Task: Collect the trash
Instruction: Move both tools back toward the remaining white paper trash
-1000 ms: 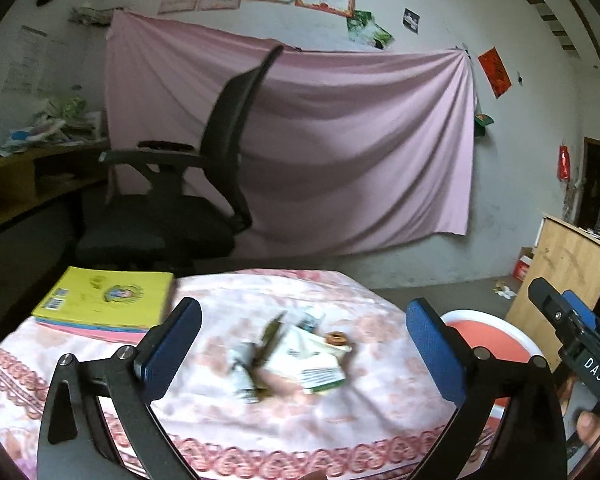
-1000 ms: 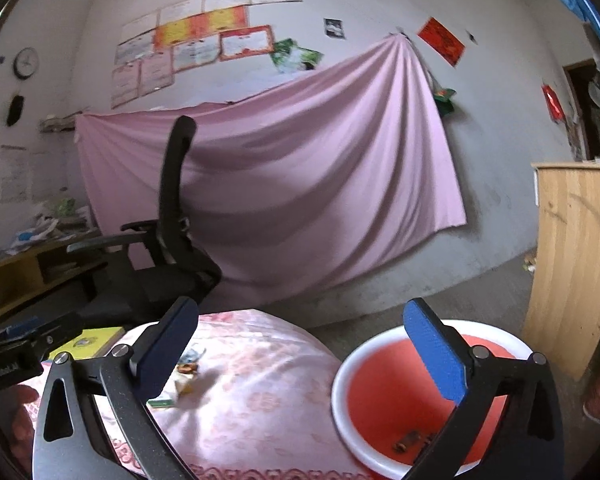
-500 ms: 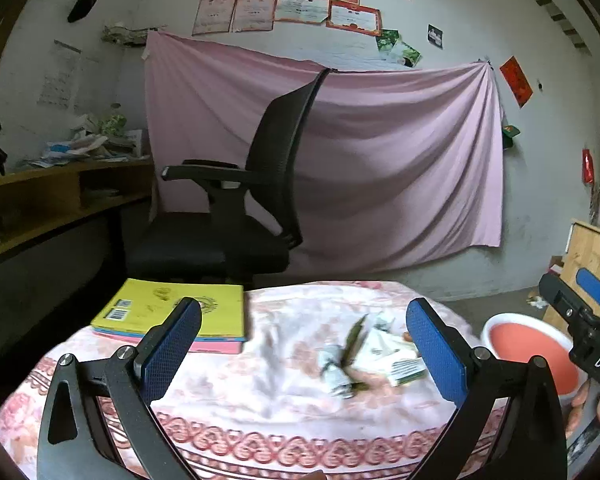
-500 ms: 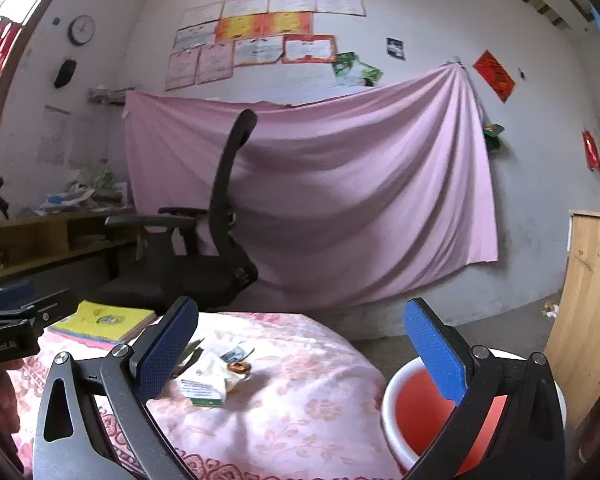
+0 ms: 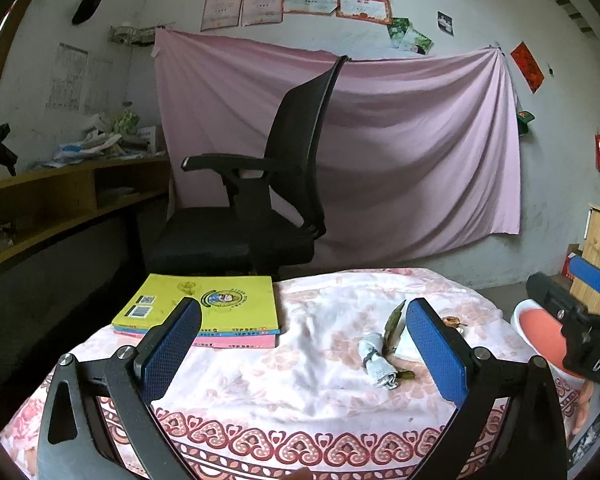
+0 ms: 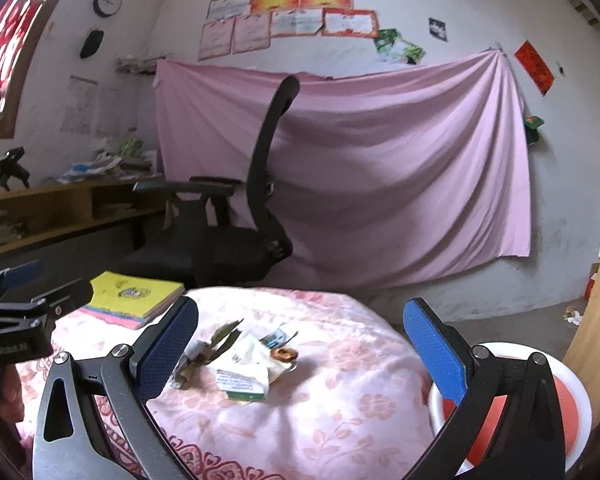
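- The trash sits in one loose heap on the right half of the round table: a crumpled white wad (image 5: 376,360), a dry leaf (image 5: 392,322), a torn green-and-white packet (image 6: 244,376) and a small brown scrap (image 6: 284,354). Gathered like this, the pieces can probably be taken one at a time in short trips.
- The red basin (image 6: 572,404) with a white rim stands low, just past the table's right edge, near the heap; I judge it the place for the drops.
- The right gripper (image 6: 300,356) is spread wide and empty, framing the packet and scrap, likely lining up a pick.
- The left gripper (image 5: 304,352) is also spread and empty, held nearer, with the wad just inside its right finger.
- A yellow book (image 5: 204,300) lies on the far left, well apart from the heap.
- A pink floral cloth (image 5: 300,392) covers the table, its soft folds perhaps hindering pinches.
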The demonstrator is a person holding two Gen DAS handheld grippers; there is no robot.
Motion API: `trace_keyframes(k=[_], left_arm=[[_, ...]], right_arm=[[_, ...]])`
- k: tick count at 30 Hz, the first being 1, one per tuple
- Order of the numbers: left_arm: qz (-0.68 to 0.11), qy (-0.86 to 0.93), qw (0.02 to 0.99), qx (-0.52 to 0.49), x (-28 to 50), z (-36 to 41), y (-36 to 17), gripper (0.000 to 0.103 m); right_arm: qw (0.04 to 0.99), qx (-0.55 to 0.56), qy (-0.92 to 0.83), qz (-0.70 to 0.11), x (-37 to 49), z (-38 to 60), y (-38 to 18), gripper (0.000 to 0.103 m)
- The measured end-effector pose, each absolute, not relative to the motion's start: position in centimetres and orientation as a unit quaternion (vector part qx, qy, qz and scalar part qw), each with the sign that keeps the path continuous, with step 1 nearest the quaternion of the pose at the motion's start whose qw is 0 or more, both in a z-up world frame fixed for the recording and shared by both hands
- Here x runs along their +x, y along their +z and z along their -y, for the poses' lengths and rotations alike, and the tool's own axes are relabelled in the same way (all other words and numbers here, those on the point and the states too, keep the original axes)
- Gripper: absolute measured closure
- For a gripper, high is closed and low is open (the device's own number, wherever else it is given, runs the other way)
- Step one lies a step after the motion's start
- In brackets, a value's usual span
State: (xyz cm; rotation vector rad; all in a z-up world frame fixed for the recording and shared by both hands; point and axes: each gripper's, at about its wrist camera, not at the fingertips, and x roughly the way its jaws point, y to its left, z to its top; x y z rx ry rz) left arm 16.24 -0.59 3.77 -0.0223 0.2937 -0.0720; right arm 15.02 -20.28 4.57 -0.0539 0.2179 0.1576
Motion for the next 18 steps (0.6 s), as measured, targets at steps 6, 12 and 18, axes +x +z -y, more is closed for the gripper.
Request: trace_keyframes(k=[6, 12, 18], left_arm=[[-0.184, -0.037, 0.982, -0.023, 17.3, -0.1, 3.3, 0.003], [-0.234, -0.068, 0.970, -0.018, 18.8, 0.1, 2.5, 0.017], [-0.308, -0.098, 0.946, -0.013, 20.9, 0.9, 1.0, 0.049]], right_arm=[[0.982, -0.032, 0.093, -0.159, 16.6, 19.7, 3.7, 0.001], [0.969, -0.015, 0.121, -0.214, 18.2, 19.6, 2.8, 0.014], [0.951, -0.026, 0.139, -0.274, 19.7, 18.5, 1.6, 0.025]])
